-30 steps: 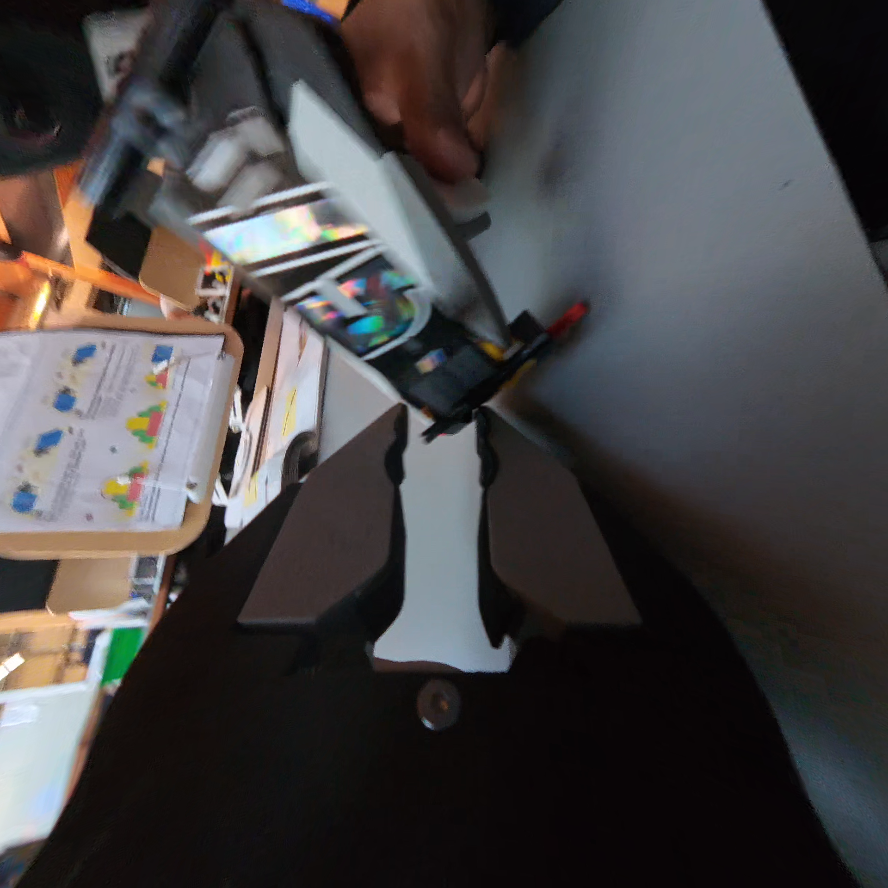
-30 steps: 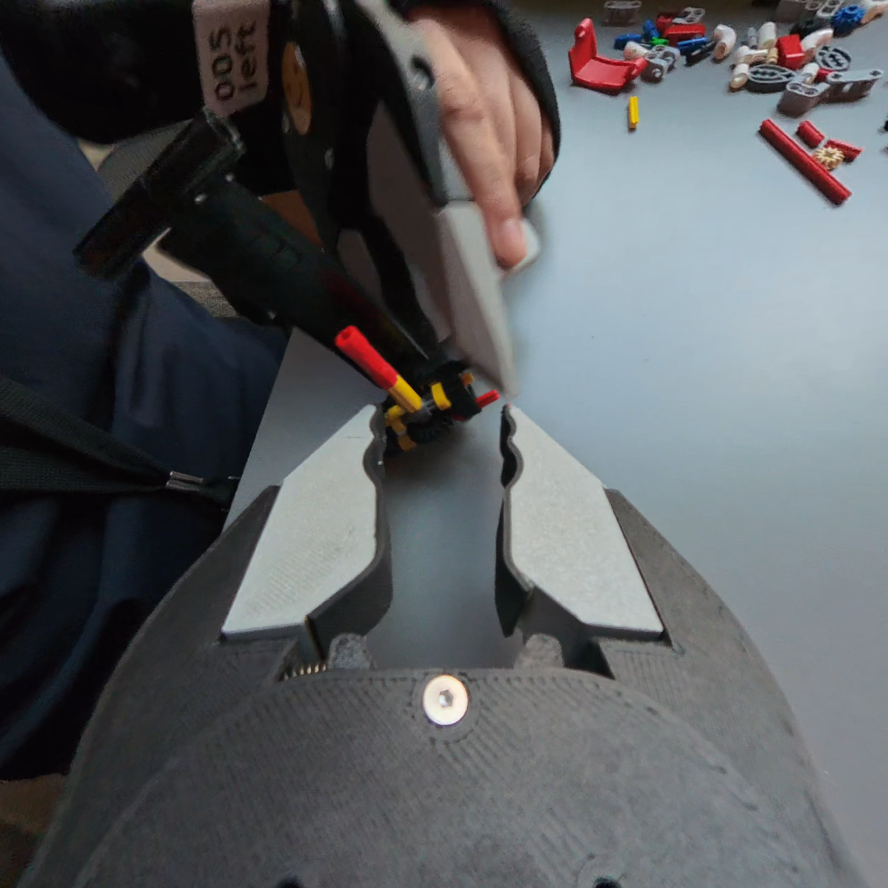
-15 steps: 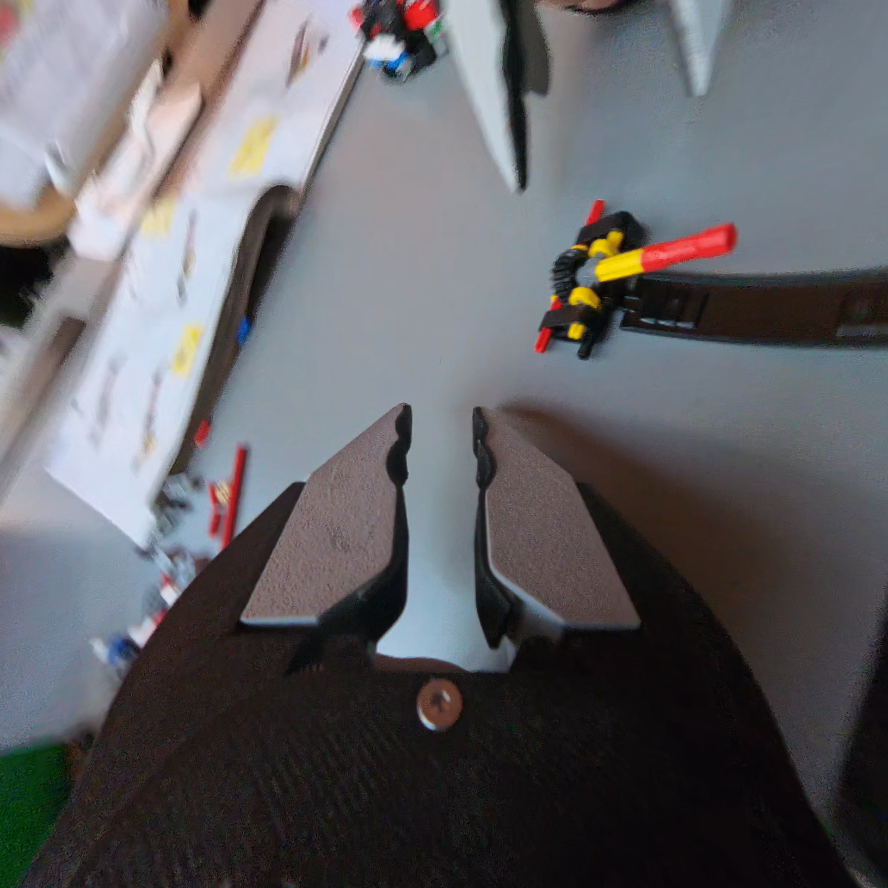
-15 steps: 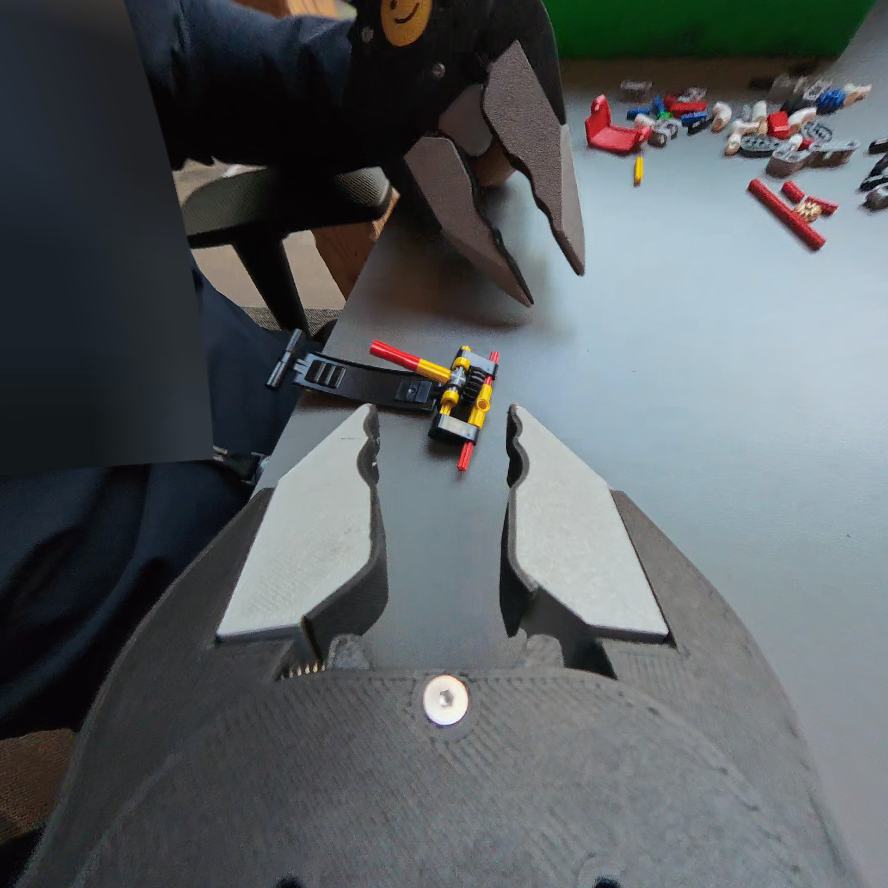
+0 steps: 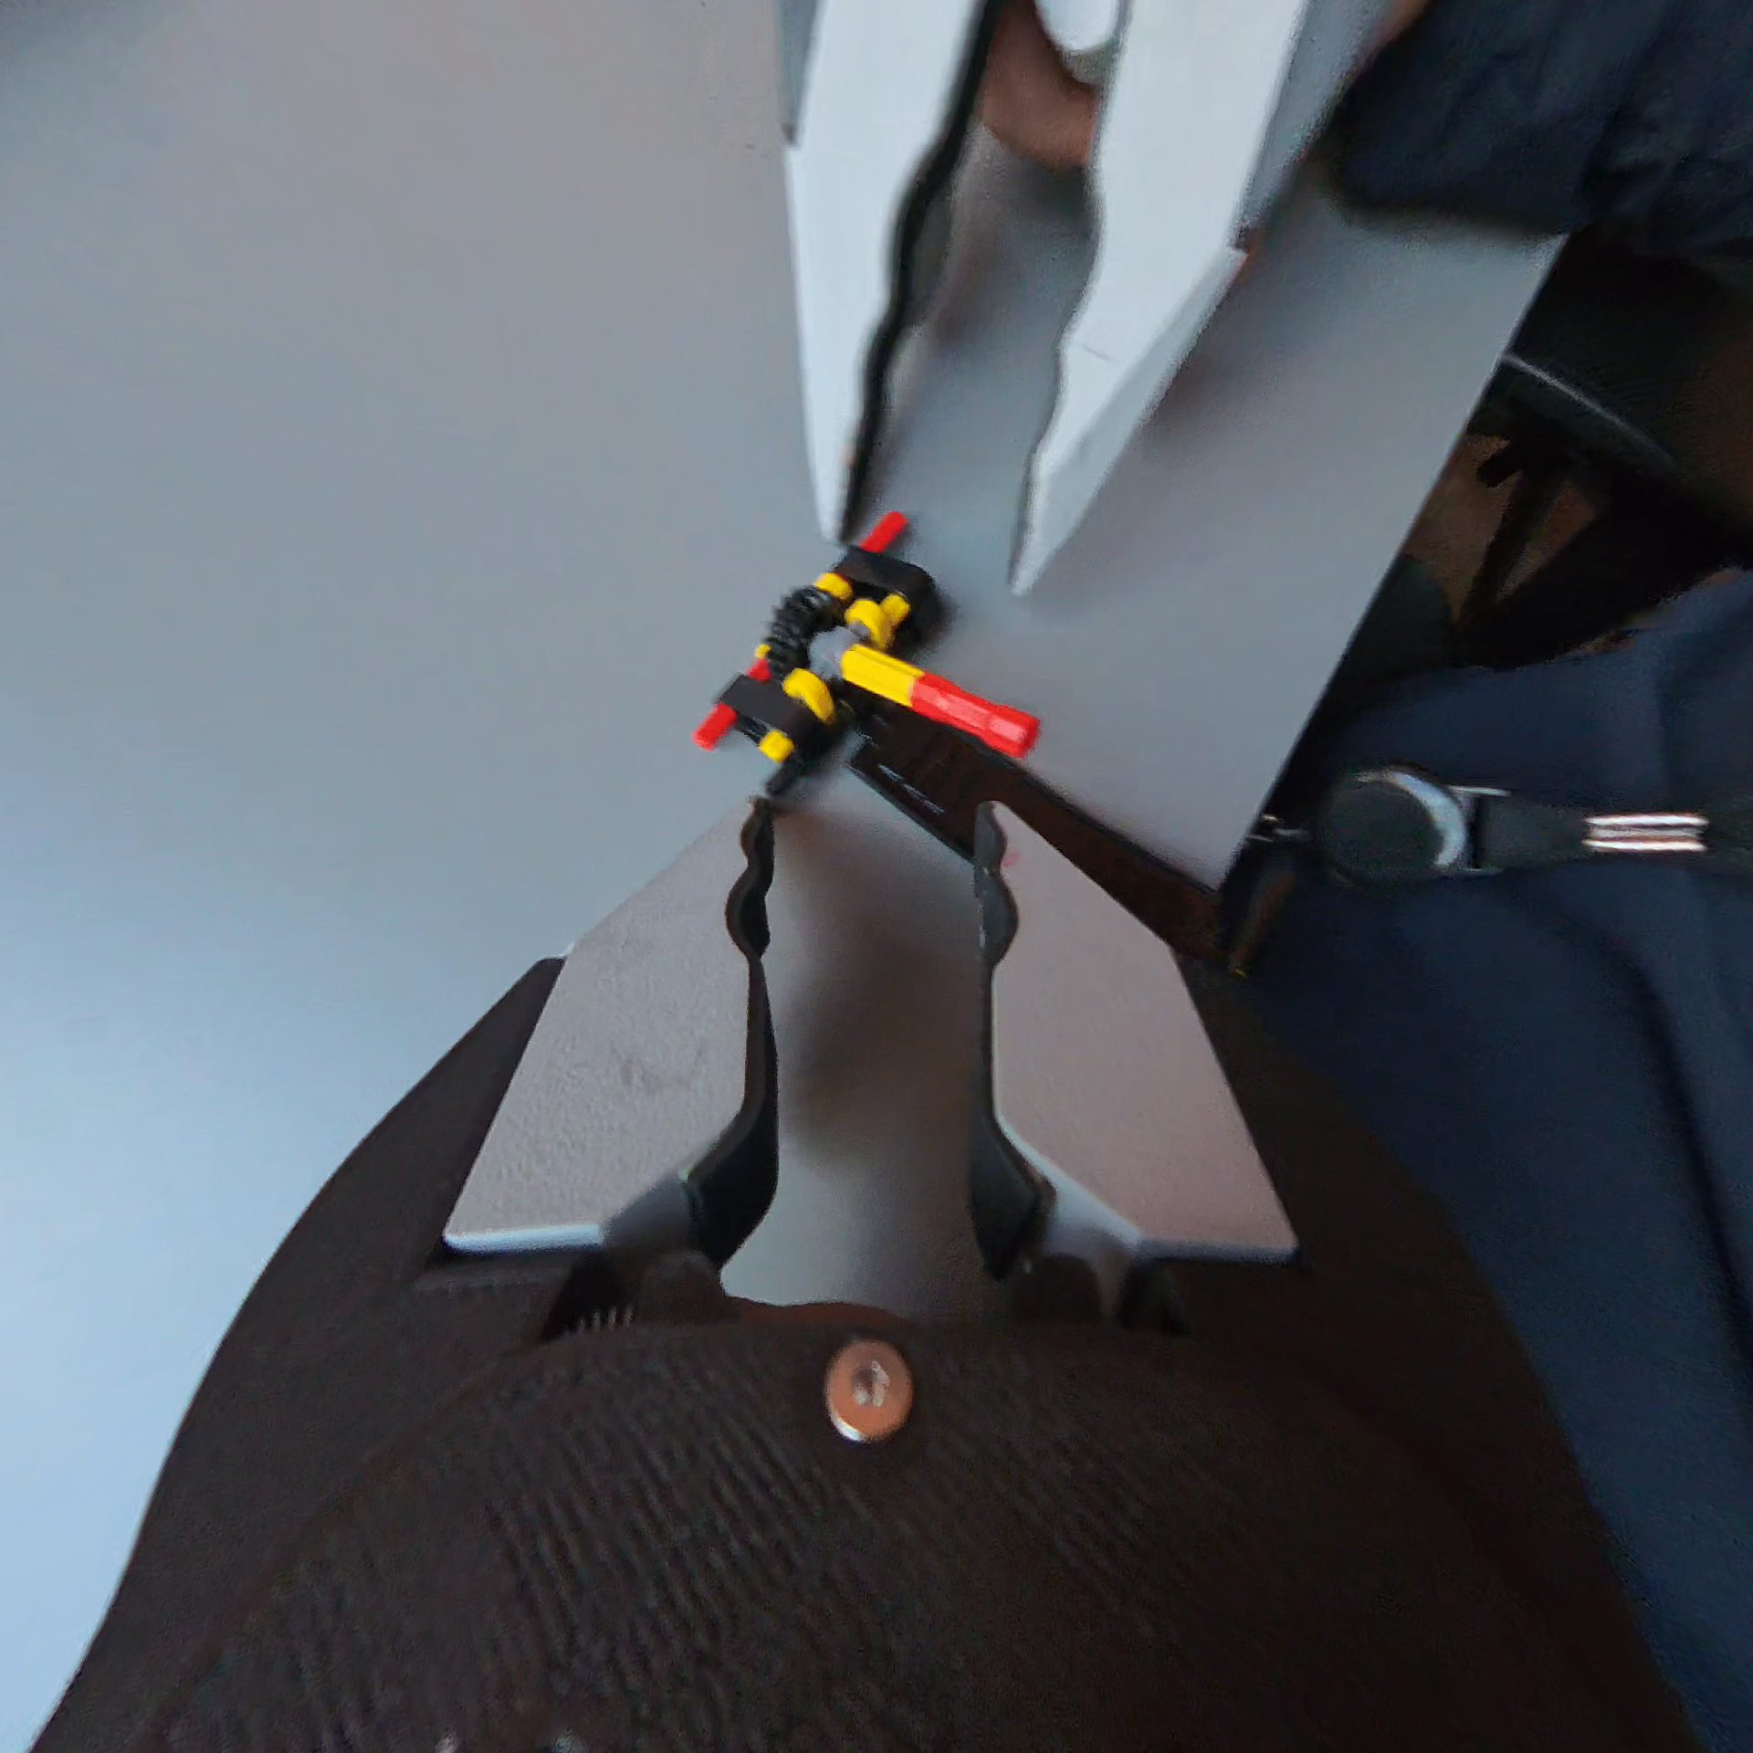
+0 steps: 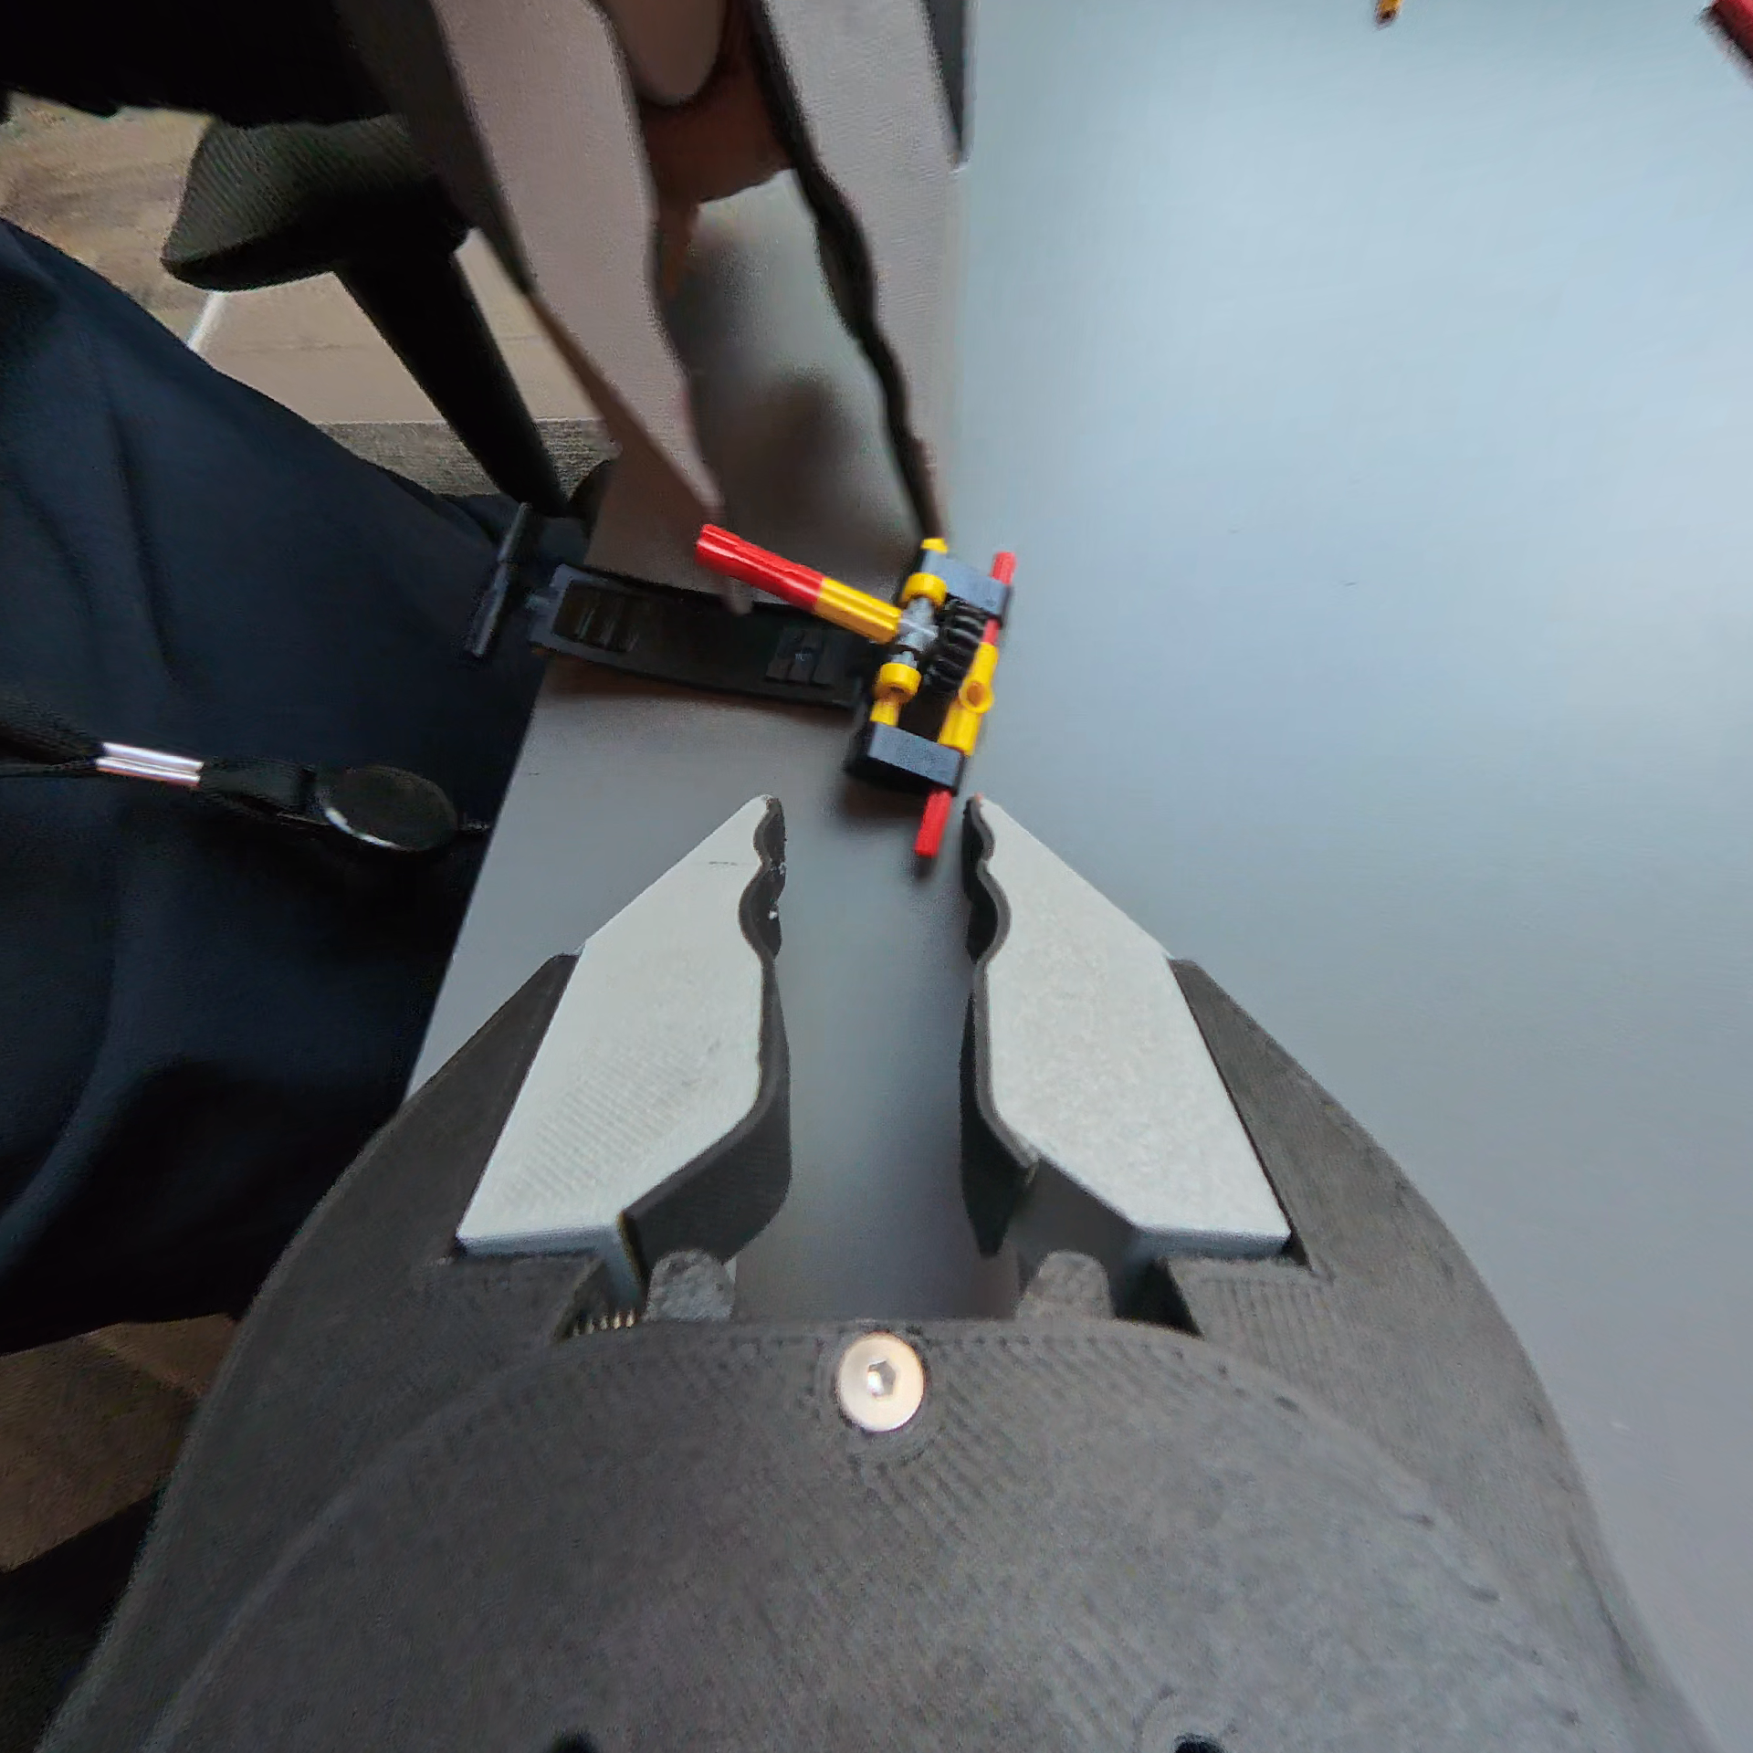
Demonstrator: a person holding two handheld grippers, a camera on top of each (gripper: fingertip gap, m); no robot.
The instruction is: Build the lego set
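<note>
A small assembly of black, yellow and red building pieces with a black gear (image 5: 835, 655) lies on the grey table (image 5: 379, 474) near its edge. A long black beam (image 5: 1043, 835) and a red-and-yellow axle (image 5: 934, 697) stick out of it. My left gripper (image 5: 873, 821) is open and empty, its tips just short of the assembly and over the beam. My right gripper (image 6: 873, 811) is open and empty. The assembly (image 6: 934, 664) lies just ahead of it, with a thin red axle end (image 6: 931, 830) between the tips, untouched. Each gripper shows in the other's view, right (image 5: 930, 541), left (image 6: 825, 517).
The table edge (image 6: 493, 854) runs close beside the assembly. A person in dark blue clothing (image 6: 190, 949) with a black lanyard clip (image 6: 379, 806) sits at it, by a chair (image 6: 313, 190). Loose pieces (image 6: 1387, 9) lie far off. The gap from one gripper's tips to the other's is roughly 6 cm.
A second ago the assembly was up between both grippers' tips. Half a second ago it lay on the table with both drawn back. Now both have closed in from opposite sides; left jaws widened, right narrowed.
</note>
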